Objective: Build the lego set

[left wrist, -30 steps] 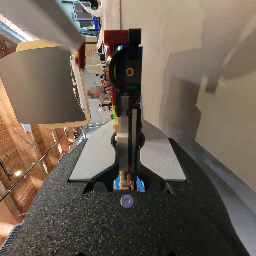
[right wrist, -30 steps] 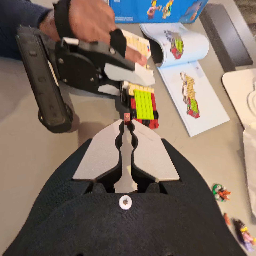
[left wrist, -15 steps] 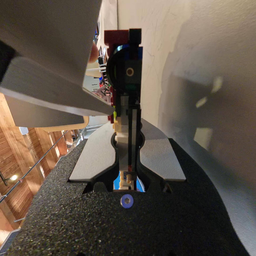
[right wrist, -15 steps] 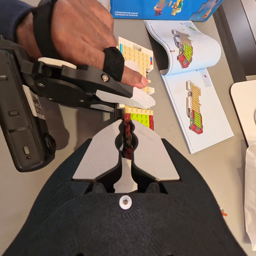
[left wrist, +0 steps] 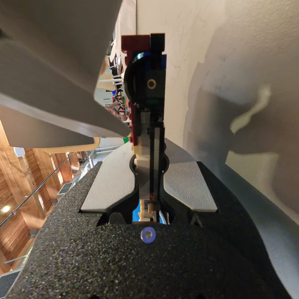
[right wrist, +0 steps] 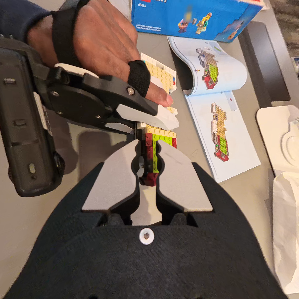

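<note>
While pinching the brick model [left wrist: 145,90] across its tan and white mid-section, the left gripper [left wrist: 148,145] holds it studs up over the middle of the surface [right wrist: 24,226], underside turned to that surface; cannot tell whether touching. Both pads pressed on the model's flanks. Already joined: tan deck, lime plate framed in dark red at the near end, black chassis, one black wheel. Right gripper [right wrist: 148,142] comes in from the near edge, slightly parted, straddling the dark red and lime strip, one fingertip [left wrist: 123,132] against the red studs; pinches nothing that shows. Hand [right wrist: 100,45] wraps the left gripper's handle, strapped at wrist and forefinger, forefinger stretched along the upper finger. Open booklet [right wrist: 226,129] just right of the model, blue box [right wrist: 194,16] at the far edge, white tray [right wrist: 275,129] and white bag [right wrist: 288,226] along the right edge.
</note>
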The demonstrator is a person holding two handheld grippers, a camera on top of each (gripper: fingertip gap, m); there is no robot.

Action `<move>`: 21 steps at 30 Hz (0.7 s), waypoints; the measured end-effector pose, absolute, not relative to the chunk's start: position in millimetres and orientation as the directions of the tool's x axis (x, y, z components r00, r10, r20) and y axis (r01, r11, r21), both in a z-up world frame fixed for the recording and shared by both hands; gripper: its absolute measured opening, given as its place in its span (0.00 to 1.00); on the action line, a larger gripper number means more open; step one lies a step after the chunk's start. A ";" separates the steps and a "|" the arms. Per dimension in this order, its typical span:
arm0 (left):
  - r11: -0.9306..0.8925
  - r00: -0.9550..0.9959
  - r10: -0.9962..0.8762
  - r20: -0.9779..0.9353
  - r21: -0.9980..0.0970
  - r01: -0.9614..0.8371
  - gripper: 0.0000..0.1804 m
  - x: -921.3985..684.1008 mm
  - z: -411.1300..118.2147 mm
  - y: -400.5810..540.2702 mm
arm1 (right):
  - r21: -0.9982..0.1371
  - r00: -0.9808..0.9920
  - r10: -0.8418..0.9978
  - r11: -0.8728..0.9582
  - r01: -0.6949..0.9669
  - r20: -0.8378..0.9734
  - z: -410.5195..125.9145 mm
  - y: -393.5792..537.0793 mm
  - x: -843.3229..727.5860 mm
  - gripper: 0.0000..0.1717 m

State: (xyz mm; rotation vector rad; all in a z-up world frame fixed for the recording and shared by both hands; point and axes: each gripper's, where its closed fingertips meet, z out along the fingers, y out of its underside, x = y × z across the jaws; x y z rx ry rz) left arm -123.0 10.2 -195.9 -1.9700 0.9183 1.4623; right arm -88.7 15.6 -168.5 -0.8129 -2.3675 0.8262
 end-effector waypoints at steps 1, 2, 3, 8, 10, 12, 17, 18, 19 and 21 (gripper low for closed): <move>-0.638 0.192 -0.214 -0.958 -0.012 -0.770 0.14 -122.9 -196.0 10.3 | -0.670 -0.694 0.659 0.657 0.345 0.289 -167.9 16.1 -88.3 0.10; -0.638 0.194 -0.215 -0.957 -0.013 -0.770 0.14 -123.0 -196.2 10.3 | -0.659 -0.692 0.638 0.685 0.310 0.337 -166.9 15.9 -87.3 0.11; -0.639 0.196 -0.215 -0.957 -0.014 -0.769 0.14 -123.2 -196.3 10.3 | -0.643 -0.690 0.607 0.719 0.263 0.396 -165.6 14.8 -85.6 0.12; -0.642 0.205 -0.209 -0.956 -0.024 -0.766 0.14 -125.2 -194.3 10.3 | -0.513 -0.632 0.437 0.855 0.072 0.640 -167.5 9.0 -74.2 0.18; -0.639 0.207 -0.208 -0.956 -0.028 -0.769 0.14 -124.8 -193.8 10.5 | -0.449 -0.583 0.378 0.893 0.025 0.719 -169.9 9.6 -74.3 0.20; -0.635 0.206 -0.208 -0.956 -0.029 -0.772 0.14 -124.2 -193.4 11.1 | -0.377 -0.531 0.315 0.926 -0.008 0.786 -172.6 11.0 -76.7 0.22; -0.627 0.220 -0.209 -0.953 -0.042 -0.778 0.14 -122.6 -194.4 12.4 | -0.231 -0.422 0.184 0.971 -0.062 0.888 -177.2 9.8 -83.4 0.23; -0.627 0.227 -0.209 -0.951 -0.048 -0.777 0.14 -122.8 -194.9 12.3 | -0.207 -0.411 0.166 0.977 -0.057 0.896 -179.5 11.1 -85.0 0.23; -0.628 0.234 -0.209 -0.950 -0.054 -0.776 0.14 -123.0 -195.1 12.3 | -0.192 -0.401 0.154 0.980 -0.056 0.903 -180.8 11.6 -86.1 0.24; -0.629 0.242 -0.206 -0.948 -0.061 -0.775 0.14 -123.4 -194.5 12.2 | -0.188 -0.382 0.149 0.980 -0.065 0.912 -180.8 10.4 -87.3 0.24</move>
